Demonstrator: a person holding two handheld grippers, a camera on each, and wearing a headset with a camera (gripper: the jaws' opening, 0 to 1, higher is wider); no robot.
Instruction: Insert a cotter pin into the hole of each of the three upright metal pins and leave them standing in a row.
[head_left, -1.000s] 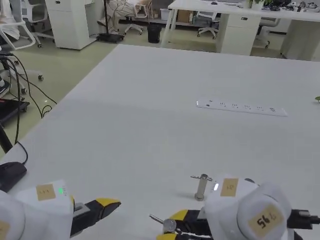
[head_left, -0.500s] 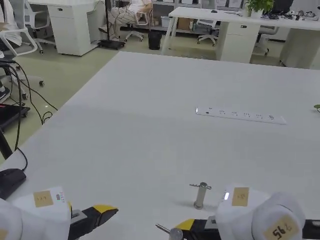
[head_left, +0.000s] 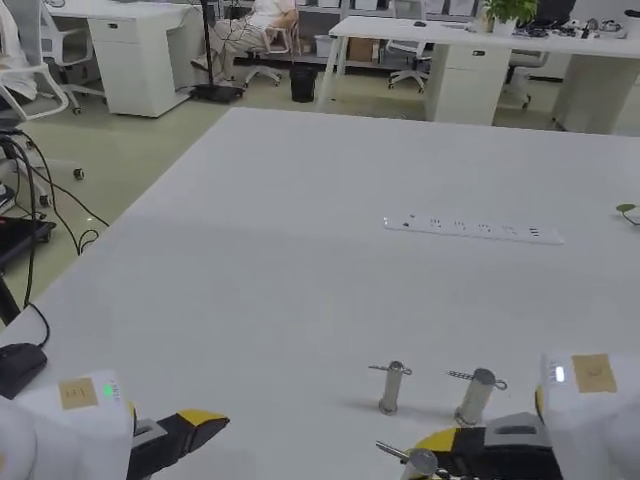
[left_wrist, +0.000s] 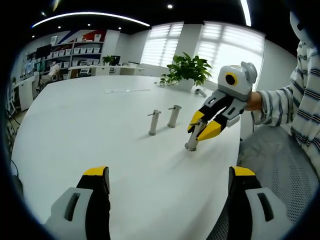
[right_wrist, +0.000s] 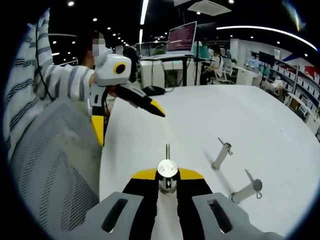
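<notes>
Right tongs (right_wrist: 168, 177) are clamping the third pin (right_wrist: 167, 169), seemingly cottered; two cottered pins (head_left: 390, 390) are standing this side of the power strip (head_left: 470, 229); left tongs (left_wrist: 167, 173) are gaping empty.

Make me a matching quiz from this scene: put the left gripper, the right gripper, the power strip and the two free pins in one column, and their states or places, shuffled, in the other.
Column one:
1. left gripper
2. right gripper
3. power strip
4. two free pins

Column two:
A. standing upright on the table, untouched
B. jaws shut on a metal pin
C. lying flat, farther back on the table
D. jaws wide open, holding nothing

Pairs: 1-D, 2-B, 3-C, 4-A
</notes>
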